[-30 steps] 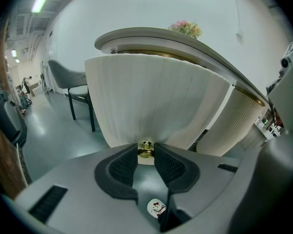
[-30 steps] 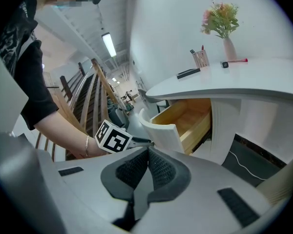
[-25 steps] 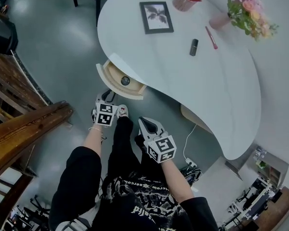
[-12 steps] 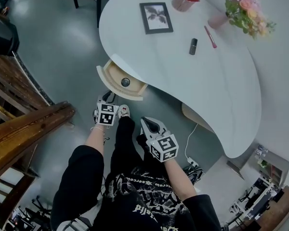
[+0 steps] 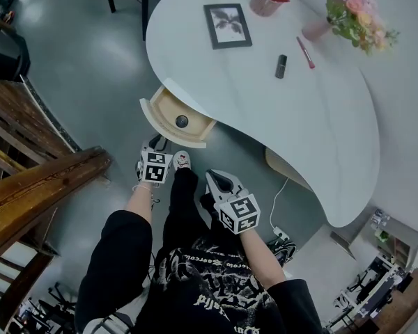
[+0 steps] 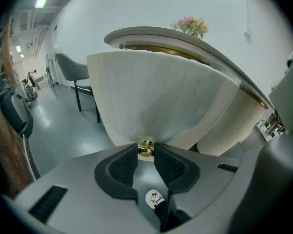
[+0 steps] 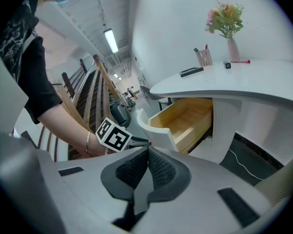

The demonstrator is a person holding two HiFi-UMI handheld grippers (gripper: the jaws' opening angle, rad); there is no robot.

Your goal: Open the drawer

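Left gripper view: left hand-held gripper pinches small brass knob of cream fluted drawer. Pull straight outward, grip firm. Right hand-held gripper pressed together, empty.

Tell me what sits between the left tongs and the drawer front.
Only the drawer's brass knob, clamped in the left tongs right at the white drawer front; the left gripper view shows it.

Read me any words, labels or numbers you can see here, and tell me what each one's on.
No text reads clearly.
Shirt: white lettering, upside down, too blurred to read.
Marker cubes: black-and-white patterns only, no words.
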